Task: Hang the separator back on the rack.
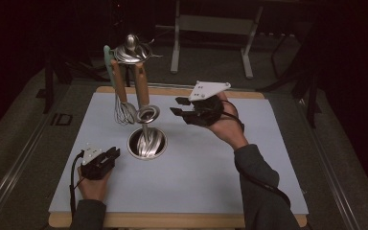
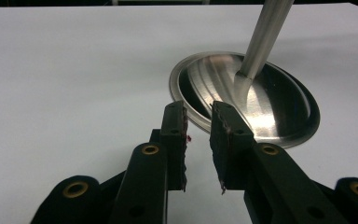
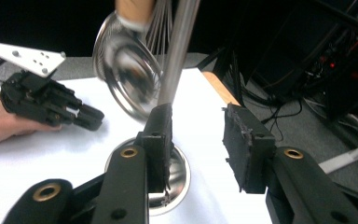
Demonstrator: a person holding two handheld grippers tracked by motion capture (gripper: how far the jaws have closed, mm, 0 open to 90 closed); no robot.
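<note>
In the high view a metal utensil stand (image 1: pixel 146 143) sits just left of the frame's centre on a pale mat (image 1: pixel 211 167), its round base shining and a thin pole rising from it to a hooked top in the upper left. A whisk (image 1: pixel 123 111) with a wooden handle hangs from that top, and beside it hangs a strainer (image 1: pixel 148 113) on a second wooden handle, its ring just above the base.

The right gripper (image 1: pixel 183 109) is held up right of centre, level with the strainer and a little apart from it; its jaws stand wide with nothing between them. In the right gripper view the pole passes just behind its left jaw.

The left gripper (image 1: pixel 113 154) rests low in the lower left of the high view, near the stand's base. Its jaws are narrow, a small gap between the pads, gripping nothing.
</note>
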